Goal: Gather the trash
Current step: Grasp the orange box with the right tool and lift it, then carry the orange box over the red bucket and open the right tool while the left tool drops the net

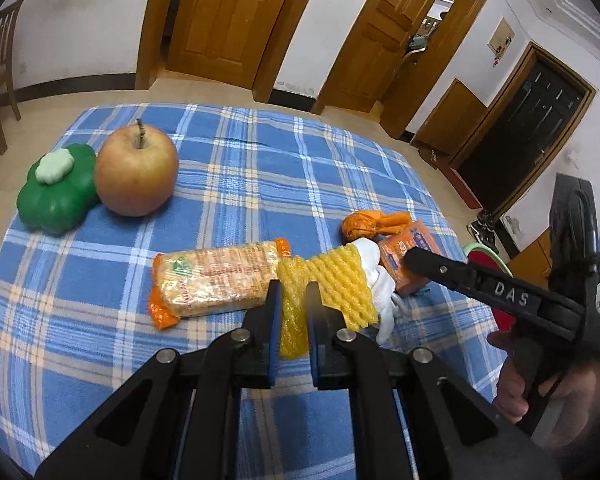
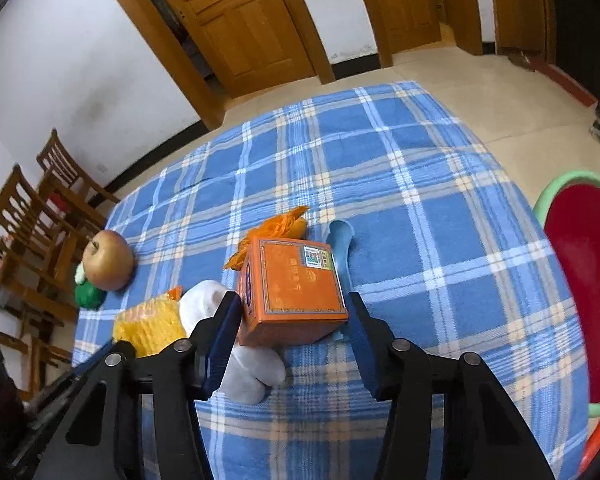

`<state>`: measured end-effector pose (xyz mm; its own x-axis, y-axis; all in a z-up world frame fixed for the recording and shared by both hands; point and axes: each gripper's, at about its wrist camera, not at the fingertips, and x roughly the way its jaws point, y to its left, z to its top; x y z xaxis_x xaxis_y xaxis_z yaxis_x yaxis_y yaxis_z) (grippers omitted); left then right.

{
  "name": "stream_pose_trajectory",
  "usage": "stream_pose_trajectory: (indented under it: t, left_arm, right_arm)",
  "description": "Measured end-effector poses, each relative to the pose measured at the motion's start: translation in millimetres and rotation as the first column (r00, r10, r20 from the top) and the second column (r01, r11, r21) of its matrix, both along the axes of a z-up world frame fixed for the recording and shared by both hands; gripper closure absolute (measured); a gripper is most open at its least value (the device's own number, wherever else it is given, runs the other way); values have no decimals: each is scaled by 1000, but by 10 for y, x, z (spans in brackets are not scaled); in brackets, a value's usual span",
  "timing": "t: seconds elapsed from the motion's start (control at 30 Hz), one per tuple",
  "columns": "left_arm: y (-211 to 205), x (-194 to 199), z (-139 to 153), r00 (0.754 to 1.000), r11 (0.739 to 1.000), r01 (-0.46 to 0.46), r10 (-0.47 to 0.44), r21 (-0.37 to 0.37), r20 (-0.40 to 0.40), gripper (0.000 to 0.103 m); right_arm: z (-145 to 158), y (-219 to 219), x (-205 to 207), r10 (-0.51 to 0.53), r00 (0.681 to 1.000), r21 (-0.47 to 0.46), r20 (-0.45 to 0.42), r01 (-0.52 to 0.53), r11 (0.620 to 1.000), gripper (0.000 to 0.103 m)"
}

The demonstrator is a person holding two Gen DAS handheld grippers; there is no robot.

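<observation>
My left gripper is shut on a yellow foam fruit net, which also shows in the right wrist view. A white crumpled tissue lies beside the net. My right gripper is open, its fingers on either side of an orange box; the box also shows in the left wrist view. The right fingers are apart from the box sides. An orange crumpled wrapper lies behind the box. A packet of biscuits lies left of the net.
An apple and a green toy pepper sit at the far left of the blue plaid tablecloth. A blue spoon lies right of the box. A red bin with a green rim stands off the table's right edge. Wooden chairs stand at the left.
</observation>
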<state>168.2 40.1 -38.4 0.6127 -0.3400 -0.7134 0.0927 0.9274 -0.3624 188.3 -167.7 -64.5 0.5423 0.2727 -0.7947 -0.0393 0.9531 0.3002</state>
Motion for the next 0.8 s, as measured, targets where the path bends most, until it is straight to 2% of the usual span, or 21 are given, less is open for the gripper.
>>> stream_pose_trajectory:
  t: [0.23, 0.5, 0.8]
  left_arm:
    - [-31, -90, 78, 999, 1000, -18, 17, 16, 49, 93]
    - [-182, -363, 321, 991, 997, -66, 63, 26, 116, 93]
    - [-578, -491, 540, 988, 998, -20, 11, 55, 156, 93]
  right_arm:
    - [89, -174, -219, -1, 998, 45, 70, -3, 999, 49]
    - [195, -481, -493, 2, 993, 105, 120, -15, 994, 49]
    - [395, -935, -853, -68, 982, 155, 176, 41, 987, 49]
